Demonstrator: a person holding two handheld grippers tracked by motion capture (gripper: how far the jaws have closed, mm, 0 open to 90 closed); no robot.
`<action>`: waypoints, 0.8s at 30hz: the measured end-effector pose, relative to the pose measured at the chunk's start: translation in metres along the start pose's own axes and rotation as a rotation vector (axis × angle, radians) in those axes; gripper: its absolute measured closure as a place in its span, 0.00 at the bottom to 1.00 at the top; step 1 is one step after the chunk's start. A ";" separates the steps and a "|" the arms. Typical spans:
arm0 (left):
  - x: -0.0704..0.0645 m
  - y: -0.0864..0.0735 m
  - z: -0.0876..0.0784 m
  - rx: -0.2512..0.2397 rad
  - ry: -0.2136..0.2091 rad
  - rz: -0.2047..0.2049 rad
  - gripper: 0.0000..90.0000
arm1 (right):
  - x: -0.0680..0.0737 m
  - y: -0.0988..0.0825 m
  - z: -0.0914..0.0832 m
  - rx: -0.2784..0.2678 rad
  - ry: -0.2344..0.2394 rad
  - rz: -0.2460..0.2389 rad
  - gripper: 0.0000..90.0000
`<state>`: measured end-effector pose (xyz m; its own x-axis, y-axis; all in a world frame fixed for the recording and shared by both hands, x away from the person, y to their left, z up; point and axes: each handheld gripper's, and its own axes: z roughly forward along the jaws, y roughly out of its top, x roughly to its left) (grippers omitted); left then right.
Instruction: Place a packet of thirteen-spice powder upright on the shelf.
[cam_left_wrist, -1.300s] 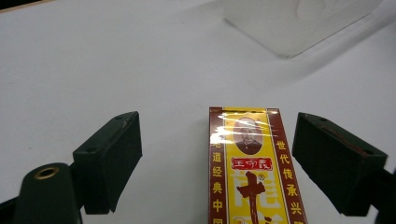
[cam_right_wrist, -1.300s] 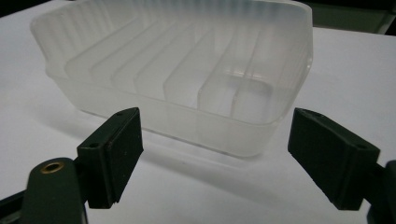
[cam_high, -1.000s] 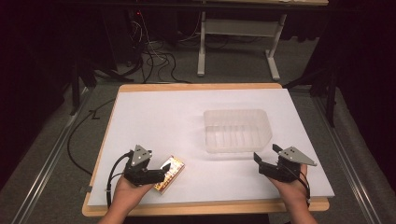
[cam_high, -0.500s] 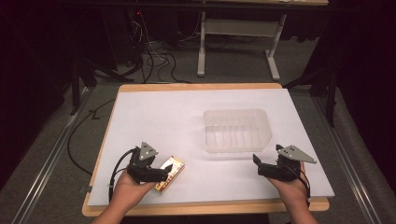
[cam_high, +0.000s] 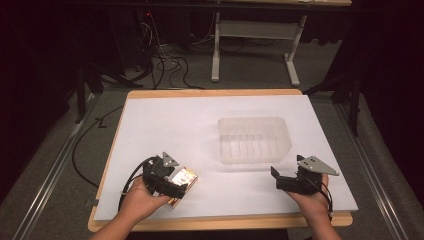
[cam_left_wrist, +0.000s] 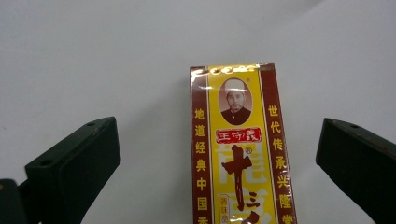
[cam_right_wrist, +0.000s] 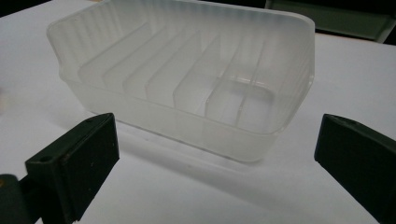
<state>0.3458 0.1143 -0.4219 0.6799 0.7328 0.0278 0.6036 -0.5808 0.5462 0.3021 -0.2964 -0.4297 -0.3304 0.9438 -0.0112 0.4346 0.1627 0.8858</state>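
Note:
A yellow and dark red printed box (cam_left_wrist: 240, 149) lies flat on the white table sheet near the front left (cam_high: 182, 178). My left gripper (cam_high: 170, 181) hovers over it with jaws wide open on either side, not touching it; in the left gripper view the left gripper (cam_left_wrist: 217, 163) straddles the box. A clear ribbed plastic tray (cam_high: 254, 139) stands empty right of centre. My right gripper (cam_high: 280, 181) is open near the front right, pointed at the tray (cam_right_wrist: 187, 79), a short way from its near wall; the right gripper (cam_right_wrist: 217, 163) holds nothing.
The white sheet (cam_high: 175, 130) covers a wooden tabletop whose edge (cam_high: 220, 222) runs along the front. Beyond the table are a metal desk frame (cam_high: 255, 45) and loose cables (cam_high: 165, 65) on the grey floor.
The left gripper has edged forward and lower over the box. The right gripper has shifted slightly towards the tray.

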 end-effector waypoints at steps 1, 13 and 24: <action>0.000 0.000 0.000 0.000 0.000 0.000 0.00 | 0.000 0.000 0.000 0.000 0.000 0.000 0.00; -0.005 0.005 0.018 0.159 0.005 0.024 0.00 | 0.002 -0.002 0.002 -0.004 0.026 0.000 0.00; -0.005 0.014 0.031 0.296 -0.042 0.020 0.02 | -0.001 -0.002 0.003 0.016 0.026 0.024 0.00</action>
<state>0.3641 0.0918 -0.4404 0.7058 0.7085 -0.0020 0.6809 -0.6775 0.2783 0.3043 -0.2966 -0.4331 -0.3413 0.9397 0.0220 0.4556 0.1449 0.8783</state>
